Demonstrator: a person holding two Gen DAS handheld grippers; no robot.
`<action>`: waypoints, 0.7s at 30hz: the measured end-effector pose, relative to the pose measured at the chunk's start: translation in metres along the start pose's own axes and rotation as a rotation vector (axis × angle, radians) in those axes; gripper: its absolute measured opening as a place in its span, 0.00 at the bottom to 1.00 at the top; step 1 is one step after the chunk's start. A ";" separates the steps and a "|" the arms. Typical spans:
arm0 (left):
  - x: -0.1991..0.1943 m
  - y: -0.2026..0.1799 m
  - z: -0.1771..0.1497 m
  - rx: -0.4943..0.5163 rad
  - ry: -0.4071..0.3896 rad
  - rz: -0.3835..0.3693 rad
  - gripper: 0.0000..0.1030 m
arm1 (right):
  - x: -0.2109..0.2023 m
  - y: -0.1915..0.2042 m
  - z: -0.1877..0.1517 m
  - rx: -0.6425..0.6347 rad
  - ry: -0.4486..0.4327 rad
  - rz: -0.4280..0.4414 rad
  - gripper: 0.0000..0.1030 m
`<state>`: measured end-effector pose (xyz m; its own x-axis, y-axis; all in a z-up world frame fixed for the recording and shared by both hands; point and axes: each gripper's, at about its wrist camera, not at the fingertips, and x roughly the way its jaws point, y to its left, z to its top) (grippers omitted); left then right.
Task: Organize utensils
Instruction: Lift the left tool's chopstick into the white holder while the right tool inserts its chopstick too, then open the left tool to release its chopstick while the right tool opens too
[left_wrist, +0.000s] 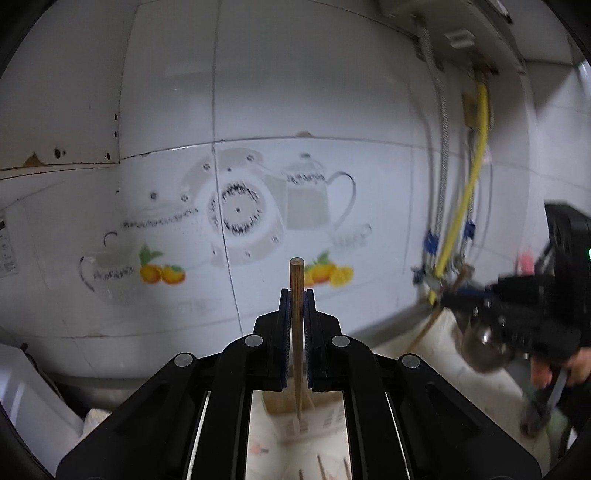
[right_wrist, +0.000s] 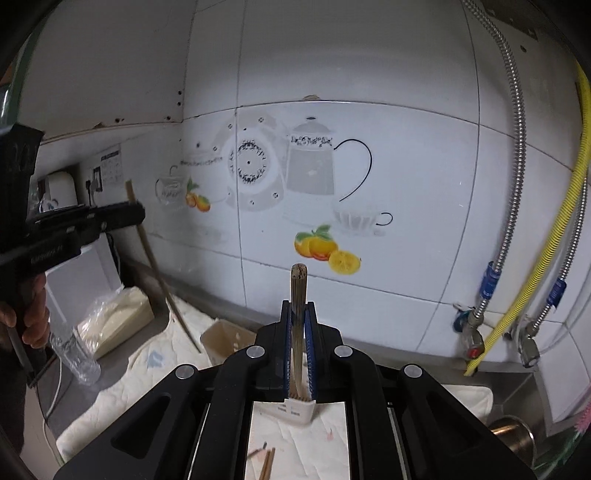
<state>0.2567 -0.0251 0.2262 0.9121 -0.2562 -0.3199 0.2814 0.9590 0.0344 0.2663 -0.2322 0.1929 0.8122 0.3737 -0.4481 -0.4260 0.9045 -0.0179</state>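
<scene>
In the left wrist view my left gripper (left_wrist: 296, 295) is shut on a wooden chopstick (left_wrist: 296, 280) that stands upright between the blue pads, its blunt end above the fingertips. Far right, my right gripper (left_wrist: 448, 295) holds a slanted chopstick (left_wrist: 424, 332). In the right wrist view my right gripper (right_wrist: 298, 306) is shut on a darker chopstick (right_wrist: 297, 288), also upright. At left, my left gripper (right_wrist: 139, 216) grips its long chopstick (right_wrist: 159, 273). A beige open box (right_wrist: 225, 341) sits on the white cloth (right_wrist: 122, 398) below. Loose chopsticks (right_wrist: 266, 463) lie on the cloth.
A tiled wall with teapot and orange decals (right_wrist: 317, 243) is close ahead. Metal and yellow hoses (right_wrist: 513, 184) with valves hang at right. A metal pot (right_wrist: 513, 437) stands at the lower right, and a clear plastic bottle (right_wrist: 75, 356) and a wrapped package (right_wrist: 118, 317) at left.
</scene>
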 end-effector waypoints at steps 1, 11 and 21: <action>0.004 0.001 0.001 -0.004 -0.004 0.010 0.05 | 0.006 -0.001 0.001 0.006 0.006 0.002 0.07; 0.073 0.031 -0.046 -0.116 0.149 0.009 0.05 | 0.053 0.000 -0.020 0.008 0.091 -0.001 0.07; 0.091 0.039 -0.074 -0.147 0.225 0.004 0.06 | 0.074 -0.009 -0.035 0.034 0.139 -0.033 0.07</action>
<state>0.3283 -0.0018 0.1288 0.8195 -0.2349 -0.5226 0.2167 0.9714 -0.0969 0.3160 -0.2198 0.1285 0.7617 0.3134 -0.5670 -0.3842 0.9232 -0.0058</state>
